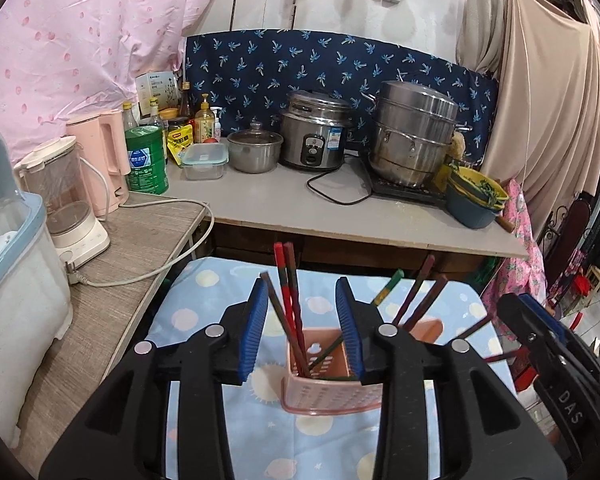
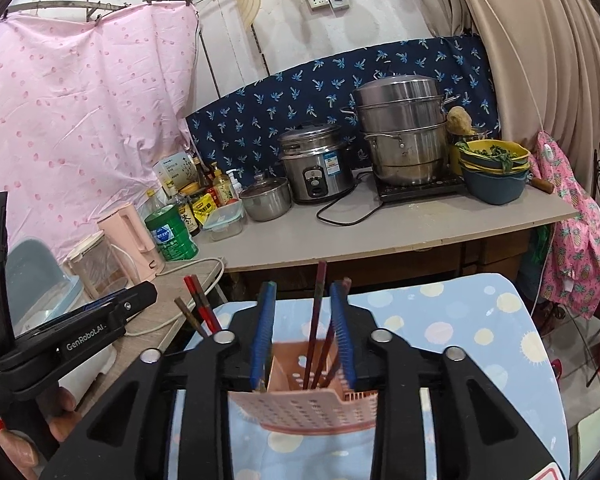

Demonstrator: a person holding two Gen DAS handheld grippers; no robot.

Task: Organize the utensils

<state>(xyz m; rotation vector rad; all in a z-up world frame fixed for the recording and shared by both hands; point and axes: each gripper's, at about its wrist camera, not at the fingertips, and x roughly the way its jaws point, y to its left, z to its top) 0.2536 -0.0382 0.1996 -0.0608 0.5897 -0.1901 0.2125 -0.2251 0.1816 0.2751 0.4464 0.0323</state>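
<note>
Two hand-held grippers hover over a pink perforated utensil holder standing on a blue patterned cloth. The left hand-held gripper is parted around upright red chopsticks; the right hand-held gripper stands apart around dark chopsticks, pressing neither.

A makeshift home kitchen, lived-in and crowded. The grey counter carries it all: a rice cooker at the middle, a tiered steel steamer on a hotplate to its right, a lidded pot and sauce bottles to its left, then a pink kettle. Behind the cooker a palm-print cloth covers the wall; a pink sheet and clothes hang around.
</note>
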